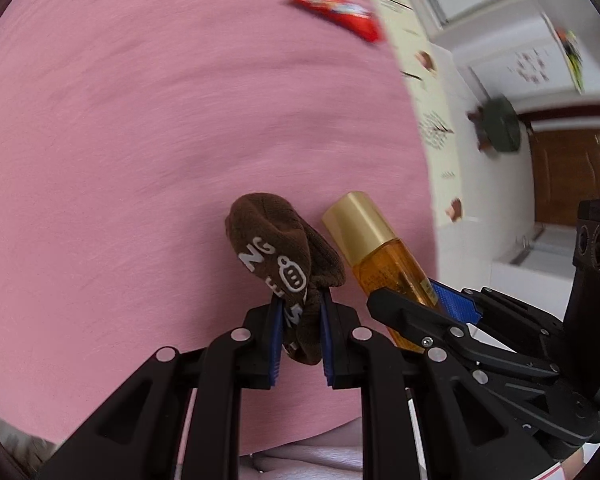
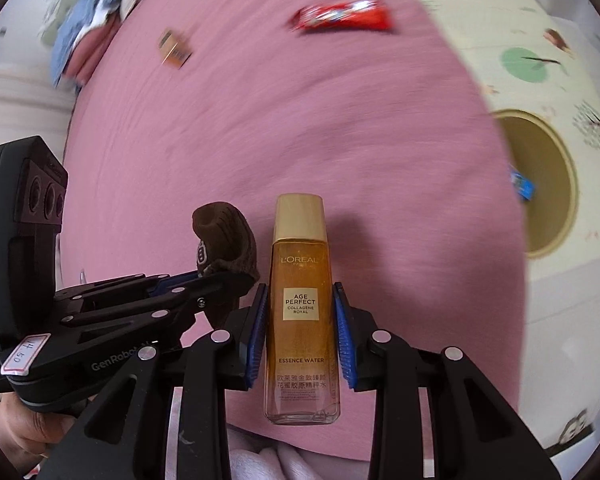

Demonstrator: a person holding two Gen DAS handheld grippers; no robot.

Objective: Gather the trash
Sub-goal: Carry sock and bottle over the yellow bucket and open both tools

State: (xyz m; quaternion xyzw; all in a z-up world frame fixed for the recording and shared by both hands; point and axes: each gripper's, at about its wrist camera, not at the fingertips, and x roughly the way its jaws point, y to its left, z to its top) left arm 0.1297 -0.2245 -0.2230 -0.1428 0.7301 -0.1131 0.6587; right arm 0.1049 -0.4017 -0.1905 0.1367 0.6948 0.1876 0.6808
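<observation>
Risk sits with the bottle (image 2: 302,312), clamped only low down in the right gripper (image 2: 302,334) above the pink bed (image 2: 260,140); beside the bottle, the left gripper (image 1: 300,330) pinches a sock (image 1: 284,264), which may slip

Red wrapper (image 2: 342,17): blurring badly, so you are not reading its print.
Small brown packet (image 2: 174,50): smearing; kind unclear.
Sock (image 1: 278,268): lettering is folding out of sight between the pads.
Blue item (image 2: 521,185) in the basket (image 2: 562,168): too small to tell.
Your hand (image 2: 40,426): running off the frame edge.
</observation>
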